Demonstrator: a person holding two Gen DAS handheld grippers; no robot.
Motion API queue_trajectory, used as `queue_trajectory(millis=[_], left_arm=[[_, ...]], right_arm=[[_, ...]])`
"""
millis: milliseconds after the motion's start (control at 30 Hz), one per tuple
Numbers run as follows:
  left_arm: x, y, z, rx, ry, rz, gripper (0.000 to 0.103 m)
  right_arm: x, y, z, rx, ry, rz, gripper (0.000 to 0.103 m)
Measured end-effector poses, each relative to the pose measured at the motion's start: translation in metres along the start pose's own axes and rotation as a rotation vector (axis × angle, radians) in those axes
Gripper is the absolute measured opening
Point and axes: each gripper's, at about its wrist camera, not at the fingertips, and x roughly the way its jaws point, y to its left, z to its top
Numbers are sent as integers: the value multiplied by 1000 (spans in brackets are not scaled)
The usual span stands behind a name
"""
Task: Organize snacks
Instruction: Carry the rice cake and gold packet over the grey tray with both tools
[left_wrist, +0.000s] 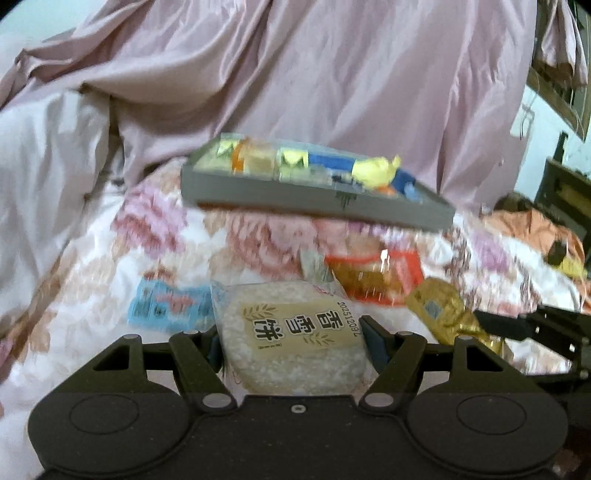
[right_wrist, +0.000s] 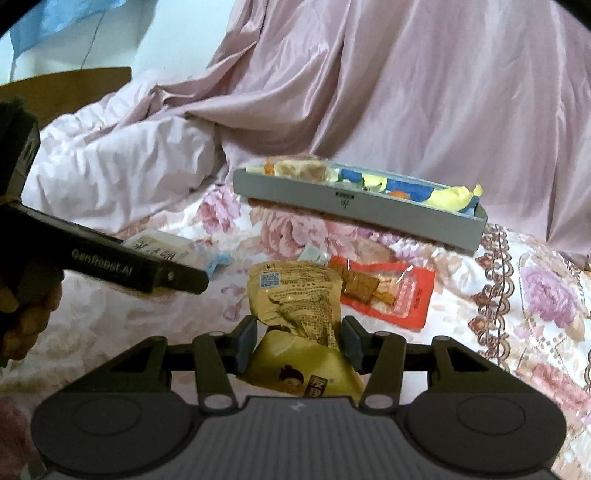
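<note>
Black tongs (left_wrist: 291, 343) angled down w/ rice cracker (left_wrist: 291, 343)

The left claw (left_wrist: 291, 341) grips a rice cracker packet (left_wrist: 291, 339) above the floral bed (left_wrist: 92, 266); a grey tray (left_wrist: 306, 192) of snacks lies beyond.

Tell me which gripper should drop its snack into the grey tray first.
Probably the left. The left gripper is shut on the rice cracker pack, with the grey tray straight ahead. The right gripper is shut on the gold snack pack, with the tray off to its right.
</note>
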Motion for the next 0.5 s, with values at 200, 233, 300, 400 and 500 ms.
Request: queue_trajectory(millis=[200,233,300,400,500], left_arm=[[12,-15,47,24,-67,-6,72],[15,-17,55,30,-79,-5,72],[21,-20,71,32,-95,-3,72],[32,-22,92,16,-117,-14,72],[44,-24,109,13,-138,-14,72]], right_arm=[[0,-23,24,-32,-40,-16,55],[1,-28,30,-38,-49,-20,55],[4,-38,42,-54,-67,-31,55],[9,-55,63,-56,-70,-29,55],[19,-69,83,-82,-58,-34,55]])
